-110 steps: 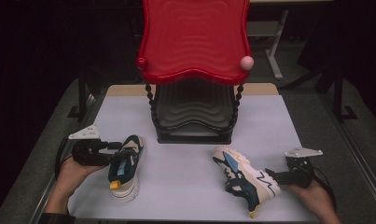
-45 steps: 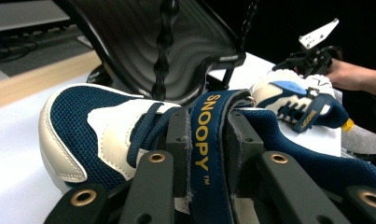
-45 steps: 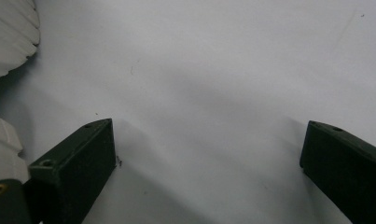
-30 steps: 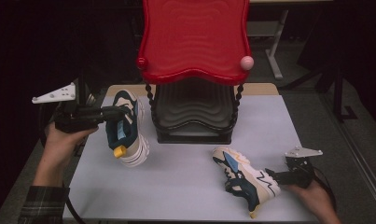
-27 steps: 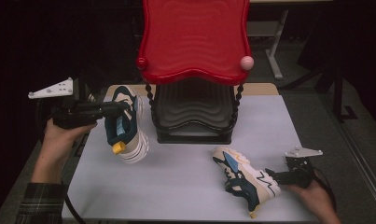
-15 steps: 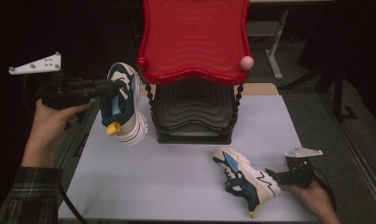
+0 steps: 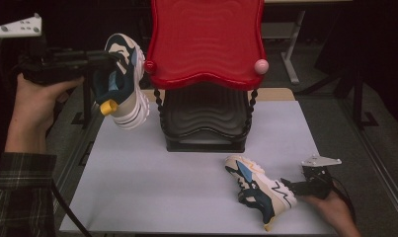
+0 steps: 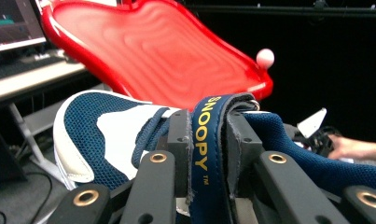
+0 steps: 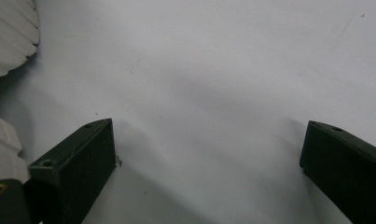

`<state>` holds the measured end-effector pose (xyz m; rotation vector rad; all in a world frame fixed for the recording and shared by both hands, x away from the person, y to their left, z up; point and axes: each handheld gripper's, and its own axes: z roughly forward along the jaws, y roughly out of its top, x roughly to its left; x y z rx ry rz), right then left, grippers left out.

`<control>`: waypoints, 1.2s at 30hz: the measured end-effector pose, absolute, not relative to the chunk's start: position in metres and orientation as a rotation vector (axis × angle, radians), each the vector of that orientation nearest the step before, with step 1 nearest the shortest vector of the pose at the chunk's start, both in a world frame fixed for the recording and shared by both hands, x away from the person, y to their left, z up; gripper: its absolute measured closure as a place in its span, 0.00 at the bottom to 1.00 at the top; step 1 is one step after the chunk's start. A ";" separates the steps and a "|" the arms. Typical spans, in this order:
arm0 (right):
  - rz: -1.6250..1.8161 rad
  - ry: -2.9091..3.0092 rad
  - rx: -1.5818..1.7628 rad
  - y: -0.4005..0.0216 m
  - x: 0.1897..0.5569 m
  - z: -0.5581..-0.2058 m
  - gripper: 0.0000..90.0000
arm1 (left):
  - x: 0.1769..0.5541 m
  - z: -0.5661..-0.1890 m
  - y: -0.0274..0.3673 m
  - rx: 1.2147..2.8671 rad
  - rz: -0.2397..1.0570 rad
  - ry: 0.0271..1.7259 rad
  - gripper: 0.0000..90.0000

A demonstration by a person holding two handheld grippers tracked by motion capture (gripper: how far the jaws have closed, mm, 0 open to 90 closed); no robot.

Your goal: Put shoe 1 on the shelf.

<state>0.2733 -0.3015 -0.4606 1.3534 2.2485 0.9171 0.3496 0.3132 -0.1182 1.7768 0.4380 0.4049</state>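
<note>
Overhead, our left tool [image 7: 105,57] clamps the navy mesh sneaker's padded tongue [image 8: 209,140] beside the glossy, wavy red plastic tray [image 7: 206,42]; our right tool [image 9: 206,163] gapes over the smooth desk [image 7: 152,168].

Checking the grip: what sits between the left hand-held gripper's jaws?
The left hand-held gripper clamps the sneaker's navy tongue strap, seen in the left gripper view.

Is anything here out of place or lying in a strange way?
Yes. One sneaker lies tipped on its side on the table, askew near the open right gripper. Its mate hangs in the air, pinched by its tongue strap in the left gripper, beside the red shelf.
</note>
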 end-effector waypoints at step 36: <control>0.919 2.247 1.354 -0.302 0.273 -0.461 0.03 | 0.446 -0.046 0.205 1.857 0.473 0.207 0.84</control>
